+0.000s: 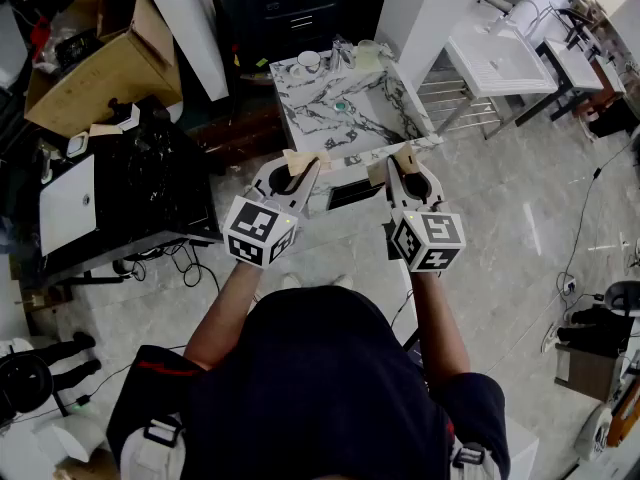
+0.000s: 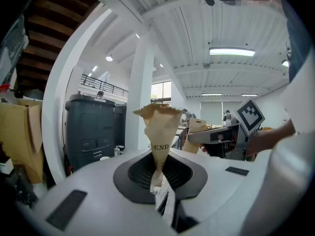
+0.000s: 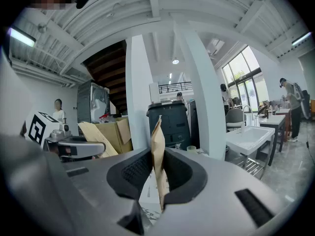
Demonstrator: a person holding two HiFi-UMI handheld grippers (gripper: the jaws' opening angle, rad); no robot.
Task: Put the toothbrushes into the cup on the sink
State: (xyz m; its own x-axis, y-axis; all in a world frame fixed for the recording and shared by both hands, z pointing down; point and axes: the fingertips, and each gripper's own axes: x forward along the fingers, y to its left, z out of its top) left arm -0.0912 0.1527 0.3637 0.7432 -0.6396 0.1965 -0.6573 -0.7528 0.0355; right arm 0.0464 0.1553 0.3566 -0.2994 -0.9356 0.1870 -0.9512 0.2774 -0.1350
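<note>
marble sink (image 1: 300, 108) ahead — left hand-held gripper (image 1: 305, 161), right hand-held gripper (image 1: 403, 158) both closed

Glossy veined marble sink (image 1: 302, 120), shiny tiled floor (image 1: 500, 238)

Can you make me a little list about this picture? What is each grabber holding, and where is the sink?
left gripper: shut on a tan paper printed END
right gripper: shut on a second tan paper, seen edge-on
sink: marbled, just ahead of both grippers, not touched
cup: at the sink's far edge
toothbrushes: cannot pick any out from here
person: stands facing the sink, both arms held forward
</note>
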